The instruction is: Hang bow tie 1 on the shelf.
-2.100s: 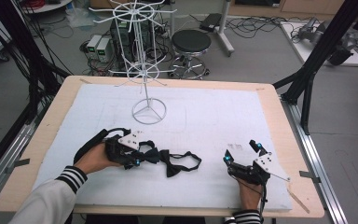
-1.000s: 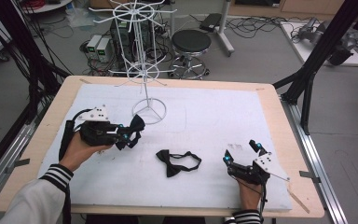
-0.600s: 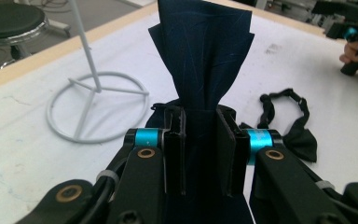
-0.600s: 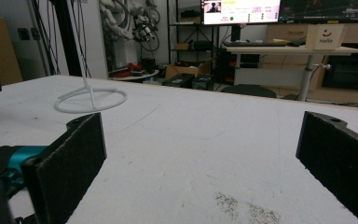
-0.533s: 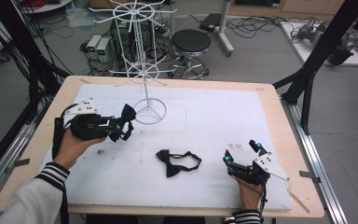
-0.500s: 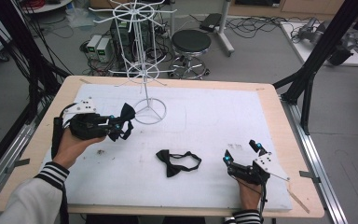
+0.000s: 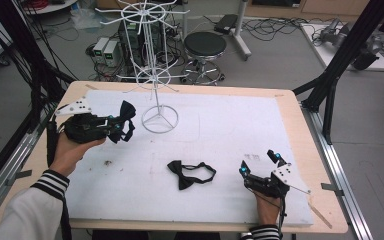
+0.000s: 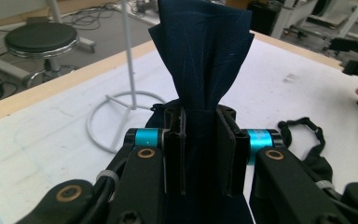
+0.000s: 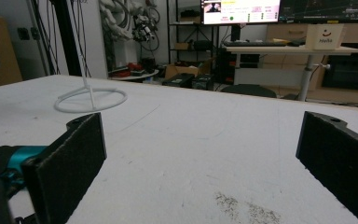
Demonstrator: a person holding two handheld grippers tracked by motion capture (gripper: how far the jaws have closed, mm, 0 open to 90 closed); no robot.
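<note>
At the table's left, off the mat | my left gripper [image 7: 114, 128] clamps a dark bow tie [image 7: 125, 115] | wire rack [image 7: 156, 90] just right, its hooks far above | right gripper [image 7: 260, 166] gapes, idle | second bow tie [image 7: 190, 173] lies near-centre.

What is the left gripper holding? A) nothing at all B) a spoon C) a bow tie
C: the left gripper has its fingers pressed on a dark bow tie, held up near the white wire stand.
</note>
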